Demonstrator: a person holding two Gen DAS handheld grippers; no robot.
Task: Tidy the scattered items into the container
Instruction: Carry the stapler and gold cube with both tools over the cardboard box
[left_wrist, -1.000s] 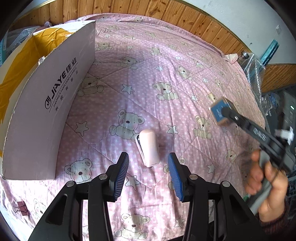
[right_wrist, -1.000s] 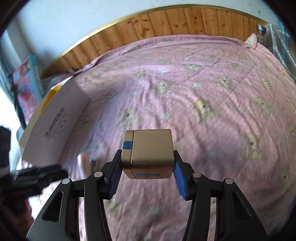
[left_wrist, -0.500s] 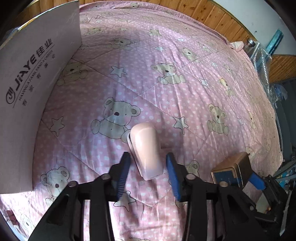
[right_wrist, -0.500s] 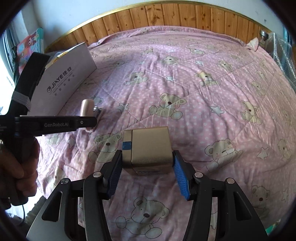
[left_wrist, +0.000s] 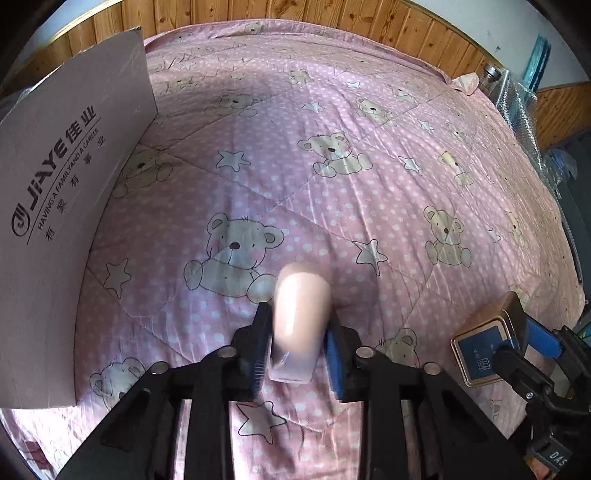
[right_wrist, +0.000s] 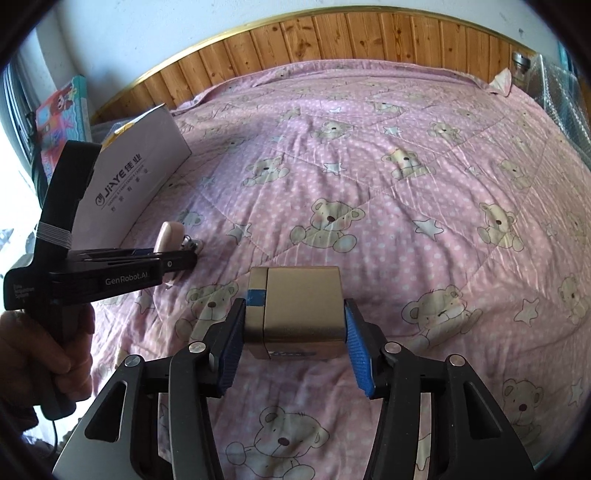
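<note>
My left gripper (left_wrist: 297, 343) is shut on a pale pink rounded case (left_wrist: 301, 317), held a little above the pink bear quilt (left_wrist: 332, 192). From the right wrist view the same pink case (right_wrist: 168, 236) sticks up out of the left gripper (right_wrist: 181, 254), which a hand holds at the left. My right gripper (right_wrist: 295, 332) is shut on a gold metal tin (right_wrist: 295, 306) with a blue tape strip. That gold tin (left_wrist: 487, 343) also shows at the lower right of the left wrist view. The cardboard box (left_wrist: 70, 192), printed JIAYE, stands at the left.
A wooden headboard (right_wrist: 332, 40) runs along the far edge of the bed. Bubble wrap and a metal can (right_wrist: 521, 66) lie at the far right. A colourful carton (right_wrist: 61, 114) stands left of the box. A small dark clip (left_wrist: 33, 452) lies at the quilt's lower left.
My left gripper closed on the pink case and lifted it off the quilt. The right gripper, still holding the gold tin, came in closer beside the left one.
</note>
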